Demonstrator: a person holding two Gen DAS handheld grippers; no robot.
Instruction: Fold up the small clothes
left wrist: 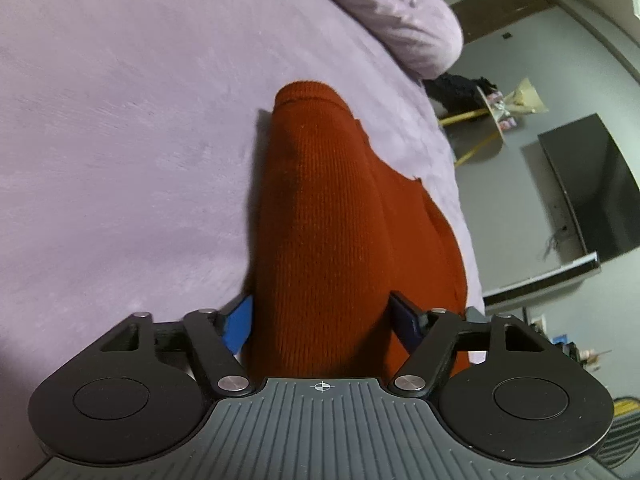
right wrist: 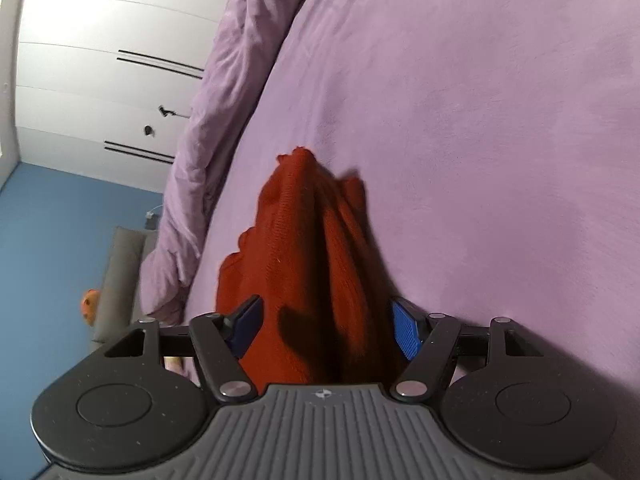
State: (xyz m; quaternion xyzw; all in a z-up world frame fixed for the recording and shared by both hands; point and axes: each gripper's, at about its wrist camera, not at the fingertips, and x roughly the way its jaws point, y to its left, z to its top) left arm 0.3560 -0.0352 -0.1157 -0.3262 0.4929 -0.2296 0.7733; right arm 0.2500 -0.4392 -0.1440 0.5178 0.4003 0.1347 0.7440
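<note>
A rust-red ribbed knit garment [left wrist: 320, 216] hangs between the blue-padded fingers of my left gripper [left wrist: 324, 320], which is shut on it above the lilac bed cover [left wrist: 120, 140]. In the right wrist view the same red garment [right wrist: 316, 256] runs between the fingers of my right gripper [right wrist: 326, 324], which is shut on its bunched folds. The fabric stretches away from both grippers, and its far end droops toward the bed. The fingertips are mostly hidden by cloth.
A lilac pillow [left wrist: 404, 20] lies at the bed's far edge. Beyond the bed are a dark TV [left wrist: 592, 188] on a grey wall and a small table with clutter [left wrist: 496, 112]. A rumpled lilac duvet [right wrist: 224, 100], white wardrobe doors [right wrist: 104, 60] and blue floor [right wrist: 52, 240] are on the other side.
</note>
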